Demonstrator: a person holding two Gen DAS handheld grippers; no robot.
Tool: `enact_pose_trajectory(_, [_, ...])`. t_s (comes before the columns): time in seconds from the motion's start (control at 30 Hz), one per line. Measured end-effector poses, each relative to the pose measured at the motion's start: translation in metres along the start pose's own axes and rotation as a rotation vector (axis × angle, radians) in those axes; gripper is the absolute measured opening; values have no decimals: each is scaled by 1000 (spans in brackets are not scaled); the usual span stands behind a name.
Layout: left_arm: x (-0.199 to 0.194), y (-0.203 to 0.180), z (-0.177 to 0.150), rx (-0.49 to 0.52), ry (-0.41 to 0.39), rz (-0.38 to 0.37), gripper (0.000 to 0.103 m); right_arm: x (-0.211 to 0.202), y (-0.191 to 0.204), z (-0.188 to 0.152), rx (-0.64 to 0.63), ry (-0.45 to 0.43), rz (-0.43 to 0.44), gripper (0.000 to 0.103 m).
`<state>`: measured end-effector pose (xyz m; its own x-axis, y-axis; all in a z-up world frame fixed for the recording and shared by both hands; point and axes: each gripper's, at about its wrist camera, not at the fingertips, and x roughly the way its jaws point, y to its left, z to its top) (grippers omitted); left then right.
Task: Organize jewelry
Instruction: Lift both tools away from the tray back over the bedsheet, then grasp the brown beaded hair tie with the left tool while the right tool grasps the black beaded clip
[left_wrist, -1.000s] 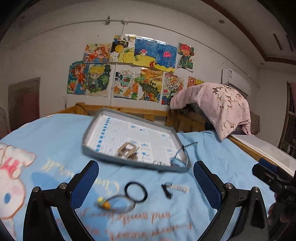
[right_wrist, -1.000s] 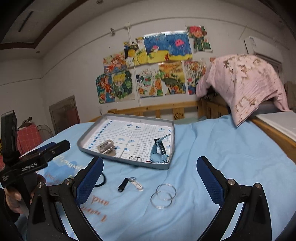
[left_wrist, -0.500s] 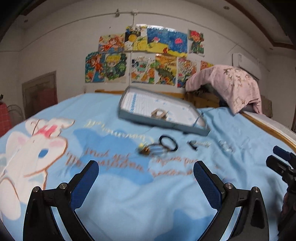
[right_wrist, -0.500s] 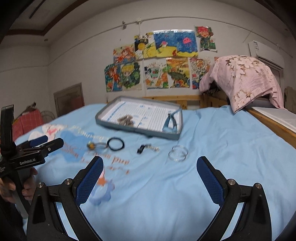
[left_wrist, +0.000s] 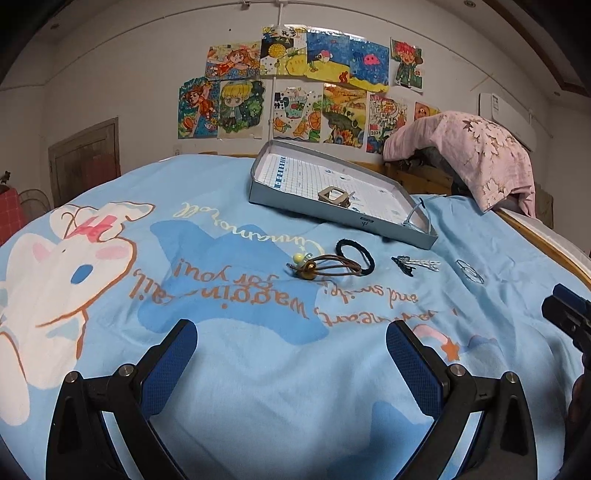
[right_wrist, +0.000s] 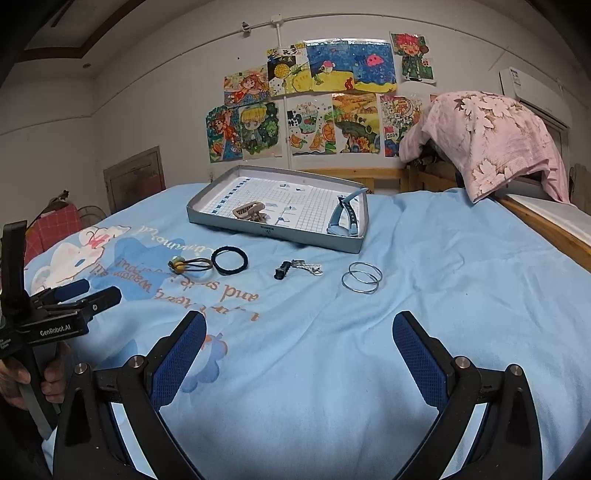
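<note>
Currently between picks: both my claws hang over the blue bedspread (right_wrist: 424, 258), well back from the jewelry. Left gripper (left_wrist: 291, 354) wide, holding nothing; right gripper (right_wrist: 299, 343) wide too, nothing between the pads. Grey tray (right_wrist: 273, 232) sits beyond the loose pieces, already holding a beige claw clip (right_wrist: 250, 211) mid-floor and a blue watch (right_wrist: 345, 220) against its right wall. Still out on the cloth, in a row in front of the tray: brown beaded hair tie (right_wrist: 188, 265), touching or just beside the black hair band (right_wrist: 229, 260); then a small black-and-silver clip (right_wrist: 297, 268), apart from both; then two thin metal bangles (right_wrist: 362, 277), overlapping each other. My judgement: sorting is partway, four pieces left. Bangles lie nearest my right side, so they look the likely next pick. That calls for a forward reach, low approach, jaws narrowed over thin wire lying flat on soft cloth; risk of pinching fabric or catching only one ring.
</note>
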<state>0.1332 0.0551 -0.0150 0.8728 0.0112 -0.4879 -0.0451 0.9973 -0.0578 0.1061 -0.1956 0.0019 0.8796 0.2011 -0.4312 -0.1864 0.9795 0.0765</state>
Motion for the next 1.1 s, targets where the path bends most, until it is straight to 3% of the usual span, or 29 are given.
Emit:
enact_pose_trajectory(0.33, [23, 1, 42, -13, -38, 37, 103, 33, -2, 42, 14, -45, 29, 99])
enact_pose_trajectory(0.57, [72, -2, 57, 4, 47, 50, 103, 75, 0, 74, 12, -71, 8, 99])
enact_pose_trajectory(0.67, [89, -4, 54, 39, 82, 29, 103, 104, 5, 77, 4, -25, 32, 98])
enact_pose_trajectory(0.73, [96, -6, 51, 55, 99, 17, 103, 124, 9, 75, 12, 21, 62, 87])
enact_pose_trajectory(0.8, [103, -8, 47, 76, 115, 1, 103, 141, 13, 68, 19, 69, 89, 70])
enact_pose_trajectory(0.97, [116, -12, 43, 124, 146, -50, 91, 175, 29, 44, 24, 171, 146, 52])
enact_pose_trajectory(1.1, [122, -13, 40, 135, 155, -79, 80, 187, 36, 30, 11, 210, 154, 50])
